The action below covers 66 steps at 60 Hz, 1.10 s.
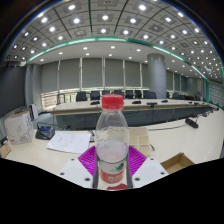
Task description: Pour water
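– Where's the bottle (112,140)?
– Upright, red cap at the bottom, between the pink pads (92,160).
– And the claw (112,168)?
– Pinching the bottle. Cup (19,126) near the surface's (205,145) left edge.

No text, brand or number can be read; a red-and-white label (112,149) is seen wrapped around the clear plastic water bottle with a red cap (112,135), but its print cannot be made out, and no signs are legible elsewhere
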Motion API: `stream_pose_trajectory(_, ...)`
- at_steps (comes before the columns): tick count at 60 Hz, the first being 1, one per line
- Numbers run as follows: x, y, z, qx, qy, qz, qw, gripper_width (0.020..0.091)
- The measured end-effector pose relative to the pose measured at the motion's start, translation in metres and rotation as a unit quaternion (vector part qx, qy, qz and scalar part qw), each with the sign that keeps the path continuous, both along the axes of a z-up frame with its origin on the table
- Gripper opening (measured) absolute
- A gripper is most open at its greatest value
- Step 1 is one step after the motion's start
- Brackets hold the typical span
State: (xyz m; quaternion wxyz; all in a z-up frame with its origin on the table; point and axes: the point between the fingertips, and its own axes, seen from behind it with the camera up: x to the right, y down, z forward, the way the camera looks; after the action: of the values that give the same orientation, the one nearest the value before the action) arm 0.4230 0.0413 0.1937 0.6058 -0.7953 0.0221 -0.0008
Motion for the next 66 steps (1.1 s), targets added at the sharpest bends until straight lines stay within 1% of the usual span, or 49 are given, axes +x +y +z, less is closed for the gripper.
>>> stream_pose_trajectory(1,0.002,0.0,-0.007,-0.006,-0.005,0.0,1.0,0.0387)
stream_pose_trajectory(2,0.001,0.008,-0.032,-0.01,-0.01,0.0,1.0,0.0387)
stream_pose_trajectory(3,0.008,-0.001,-0.032,-0.014,-0.012,0.001,1.0,0.0386)
stream_pose_trajectory(12,0.018,0.001,-0.085,-0.045,-0.022,0.001,0.999,0.0388)
stream_pose_trajectory(16,0.023,-0.002,-0.101,-0.056,-0.025,-0.003,0.998,0.0388)
stream_pose_trajectory(18,0.024,0.0,-0.099,-0.039,-0.022,-0.005,0.999,0.0386)
stream_pose_trajectory(24,0.027,-0.006,-0.101,-0.036,-0.006,-0.016,0.999,0.0399)
stream_pose_trajectory(25,0.033,0.004,-0.1,-0.035,-0.005,-0.016,0.999,0.0414)
stream_pose_trajectory(29,0.026,-0.008,-0.101,-0.032,-0.006,-0.019,0.999,0.0499)
stream_pose_trajectory(32,0.024,-0.01,-0.103,-0.041,-0.01,-0.02,0.999,0.055)
stream_pose_trajectory(33,0.024,-0.011,-0.105,-0.047,-0.009,-0.02,0.999,0.0588)
stream_pose_trajectory(34,0.022,-0.012,-0.107,-0.053,-0.007,-0.019,0.998,0.0644)
stream_pose_trajectory(37,0.02,-0.013,-0.109,-0.067,0.001,-0.014,0.998,0.0876)
stream_pose_trajectory(39,0.018,-0.017,-0.109,-0.075,0.004,-0.015,0.997,0.0835)
stream_pose_trajectory(40,0.019,-0.019,-0.107,-0.077,0.004,-0.019,0.997,0.0829)
stream_pose_trajectory(41,0.019,-0.022,-0.105,-0.078,0.003,-0.022,0.997,0.0834)
stream_pose_trajectory(43,0.02,-0.023,-0.103,-0.08,0.001,-0.026,0.996,0.0868)
stream_pose_trajectory(52,0.007,-0.053,-0.076,-0.096,-0.017,-0.036,0.995,0.0858)
stream_pose_trajectory(56,-0.005,-0.074,-0.057,-0.103,-0.023,-0.038,0.994,0.0858)
stream_pose_trajectory(66,-0.044,-0.144,-0.013,-0.136,-0.026,-0.043,0.989,0.0855)
